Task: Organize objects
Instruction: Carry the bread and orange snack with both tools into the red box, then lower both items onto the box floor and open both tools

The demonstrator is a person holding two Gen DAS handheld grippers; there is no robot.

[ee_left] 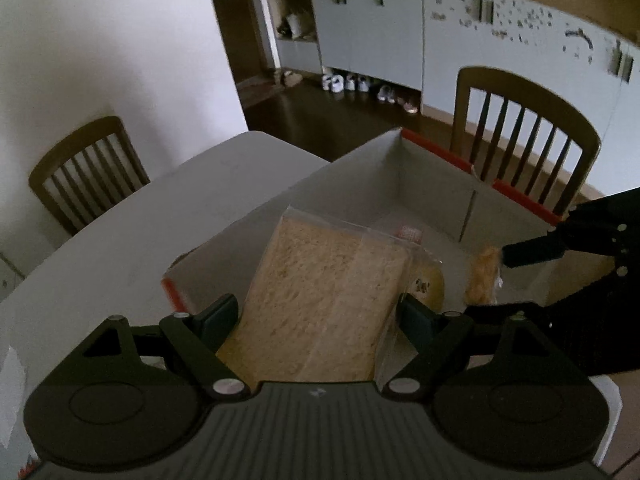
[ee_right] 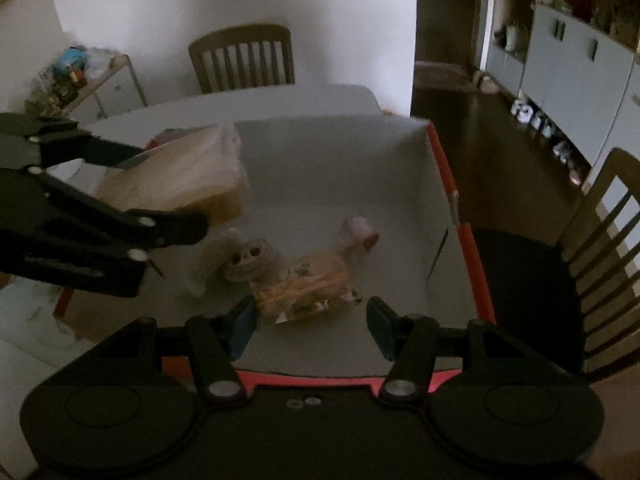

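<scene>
A: Pale brown bread in clear plastic — that bag of sliced bread fills the lower centre of the left wrist view, clamped at its sides between the two pads of the left gripper.

B: And where does it hang?

A: Over the near left part of the open cardboard box, white inside with red edges. In the right wrist view the same bag sits at centre left, with the left gripper reaching in from the left edge.

B: The other tool?

A: The right gripper holds a small wrapped snack packet at lower centre. Its left pad touches the packet; on the right a gap shows beside the wrapper, so I cannot tell whether it truly grips.

B: Anything else in the box?

A: A small pale bun with dark spots just above the packet, touching it, and a pinkish packet to the upper right.

B: Further out?

A: The box stands on a white table. A wooden chair at centre left, another chair at upper right, grey cabinets along the top.
</scene>
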